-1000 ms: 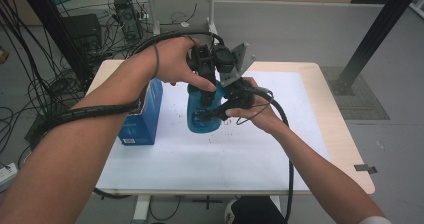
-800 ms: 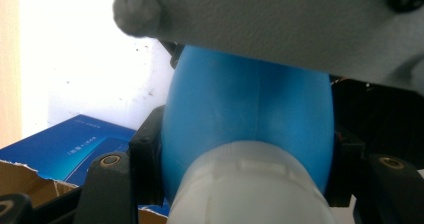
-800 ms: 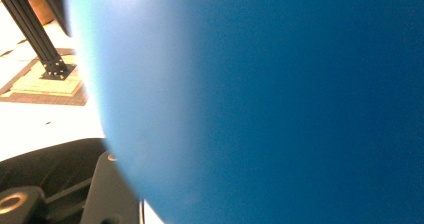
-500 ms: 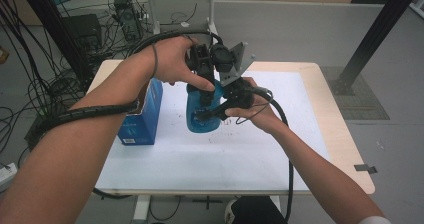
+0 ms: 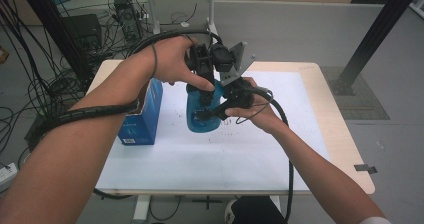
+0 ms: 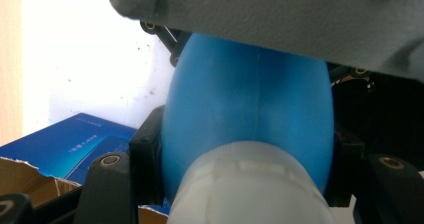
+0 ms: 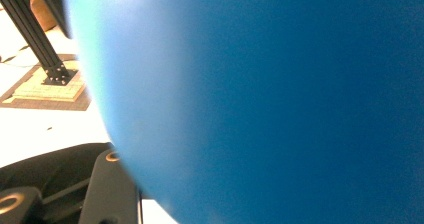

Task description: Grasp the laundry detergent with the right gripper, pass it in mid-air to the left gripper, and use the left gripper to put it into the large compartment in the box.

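1. Blue cardboard box [image 5: 142, 116] stands left of both grippers, on the white mat [image 5: 260, 154] of the light wooden table [image 5: 332, 129], its top flap torn open.
2. Left gripper [image 5: 202, 66] comes from above, its jaws clamped on the blue plastic bottle [image 5: 202, 115] just below the white cap [image 6: 250, 184], which sits between the fingers [image 6: 147, 166].
3. Right gripper [image 5: 212, 113] reaches in from the side; its jaws hug the bottle's lower body, and I judge them closed on it, though that gripper's own view is too close to show the pads.
4. Judged from this, the bottle is secured upright by both tools; uncapping looks left to do, as the cap is on.
5. Beyond the table: grey floor, tangled cables, black frame posts.
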Demonstrator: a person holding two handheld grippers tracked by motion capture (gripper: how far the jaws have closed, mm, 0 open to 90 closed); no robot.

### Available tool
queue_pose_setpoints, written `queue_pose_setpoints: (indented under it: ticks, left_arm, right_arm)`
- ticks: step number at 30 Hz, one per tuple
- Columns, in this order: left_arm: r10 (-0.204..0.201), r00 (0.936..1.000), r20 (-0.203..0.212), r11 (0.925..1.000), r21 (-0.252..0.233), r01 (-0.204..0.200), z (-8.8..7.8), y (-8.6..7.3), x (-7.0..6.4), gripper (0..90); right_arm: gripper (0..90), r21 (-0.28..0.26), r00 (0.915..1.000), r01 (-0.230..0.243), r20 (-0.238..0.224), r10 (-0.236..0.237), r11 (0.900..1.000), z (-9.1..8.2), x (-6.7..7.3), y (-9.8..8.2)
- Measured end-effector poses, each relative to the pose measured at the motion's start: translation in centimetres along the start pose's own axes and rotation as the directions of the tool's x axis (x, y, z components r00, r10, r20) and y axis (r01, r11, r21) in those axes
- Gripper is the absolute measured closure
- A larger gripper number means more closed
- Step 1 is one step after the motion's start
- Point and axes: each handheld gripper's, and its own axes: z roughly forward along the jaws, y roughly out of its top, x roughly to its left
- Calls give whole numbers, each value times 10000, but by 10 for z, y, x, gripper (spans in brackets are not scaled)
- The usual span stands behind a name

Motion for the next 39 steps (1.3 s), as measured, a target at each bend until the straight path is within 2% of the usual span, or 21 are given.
queue_pose_setpoints:
  ticks: [16,24,29,30,33,37,39]
  left_arm:
    - [-12,10000,-28,10000,78,12,0,2,1,376]
    - [-152,9997,165,9999,13,151,-3,2,2,376]
    - [-447,9988,212,9990,42,447,-5,-1,4,376]
    - [-523,9984,212,9986,59,522,-5,-2,5,376]
    - [-727,9972,165,9972,162,724,-6,-4,7,376]
    - [-1078,9941,64,9939,251,1076,-9,-8,10,376]
    - [-1407,9900,88,9898,247,1404,-12,-10,13,376]
  right_arm:
    - [388,-198,9998,-191,-20,190,9996,-1,-2,-2]
    - [278,-177,9993,-275,263,280,9995,-2,-2,-4]
    - [189,175,9966,-550,622,538,9983,-6,-2,-9]
    - [164,278,9944,-793,726,771,9965,-8,-3,-10]
    - [130,536,9910,-1080,850,1033,9927,-13,-3,-14]
    - [75,799,9795,-1742,1164,1644,9815,-22,-5,-19]
    - [31,1027,9750,-1867,1414,1714,9770,-27,-4,-21]
